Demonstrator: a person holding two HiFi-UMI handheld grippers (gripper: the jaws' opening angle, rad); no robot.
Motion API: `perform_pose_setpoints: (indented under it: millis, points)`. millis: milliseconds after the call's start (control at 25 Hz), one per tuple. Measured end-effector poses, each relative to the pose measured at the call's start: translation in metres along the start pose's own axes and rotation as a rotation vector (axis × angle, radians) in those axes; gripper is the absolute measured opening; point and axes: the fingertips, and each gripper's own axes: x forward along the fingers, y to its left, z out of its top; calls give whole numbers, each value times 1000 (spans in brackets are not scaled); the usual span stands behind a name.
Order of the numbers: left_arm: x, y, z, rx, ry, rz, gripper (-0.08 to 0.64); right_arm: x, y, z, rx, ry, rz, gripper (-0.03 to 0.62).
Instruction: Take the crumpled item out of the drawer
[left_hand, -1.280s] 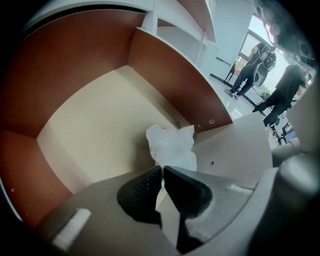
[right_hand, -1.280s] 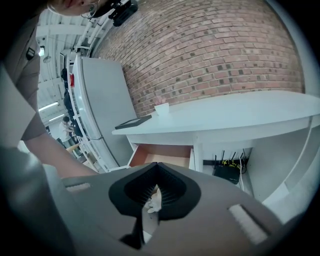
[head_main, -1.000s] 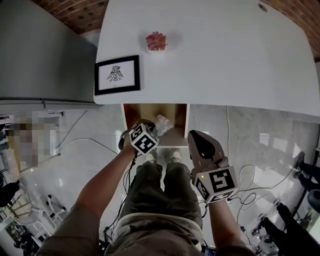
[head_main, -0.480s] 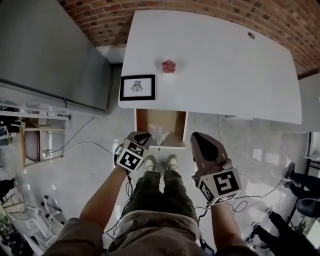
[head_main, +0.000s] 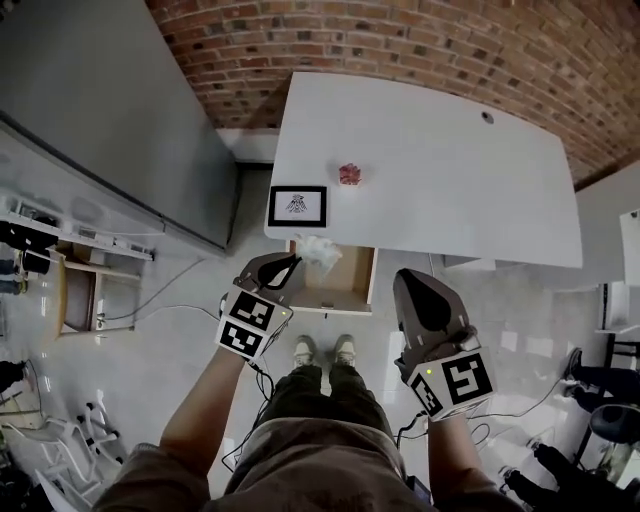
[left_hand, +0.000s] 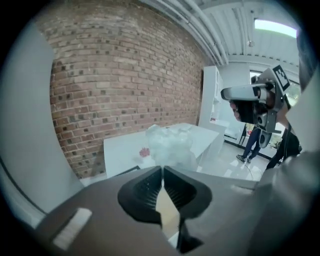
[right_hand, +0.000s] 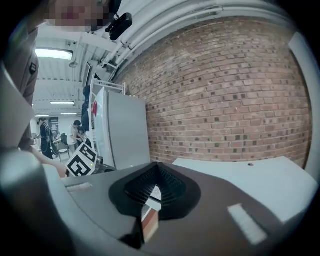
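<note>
My left gripper (head_main: 291, 261) is shut on a crumpled white item (head_main: 318, 248), held above the open wooden drawer (head_main: 338, 283) under the white table (head_main: 430, 170). In the left gripper view the crumpled white item (left_hand: 170, 145) sticks out past the closed left gripper (left_hand: 162, 172), in front of the table. My right gripper (head_main: 420, 290) hangs to the right of the drawer, shut with nothing in it; in the right gripper view the right gripper (right_hand: 158, 179) points over the table toward the brick wall.
A framed picture (head_main: 297, 205) and a small pink object (head_main: 350, 174) lie on the table. A grey cabinet (head_main: 110, 130) stands at the left, a brick wall (head_main: 400, 50) behind. Cables run across the tiled floor (head_main: 180, 300).
My left gripper has lifted the crumpled item up out of the drawer toward the table edge. The head has risen, so the table looks smaller and farther. The right gripper stays beside the drawer.
</note>
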Motion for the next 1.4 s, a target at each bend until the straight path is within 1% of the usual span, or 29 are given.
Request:
perform_pose_setpoints:
  millis: [280,400,680,880,1160,1240,1320,1400]
  points:
    - [-72,9,80,19,-174,73,17,-28,13,78,-41,-122,9,28]
    - [-99,13,108,41,-234,100,17,-40,17,108,-51,-177,10,28]
    - [-154,14,158,97,-354,153,17,-66,29,153,-61,-269,27,28]
    - [-182,3,183,111,-424,172,17,-77,34,164,-71,-296,31,28]
    - [-197,-4,183,113,-500,205,17,-77,31,152,-55,-280,22,28]
    - [-201,-7,181,120,-500,209,17,-79,34,148,-57,-267,40,28]
    - [-203,-7,175,119,-476,221,17,-81,38,143,-51,-254,59,26]
    - [-206,-8,173,117,-491,229,17,-80,39,137,-46,-238,65,26]
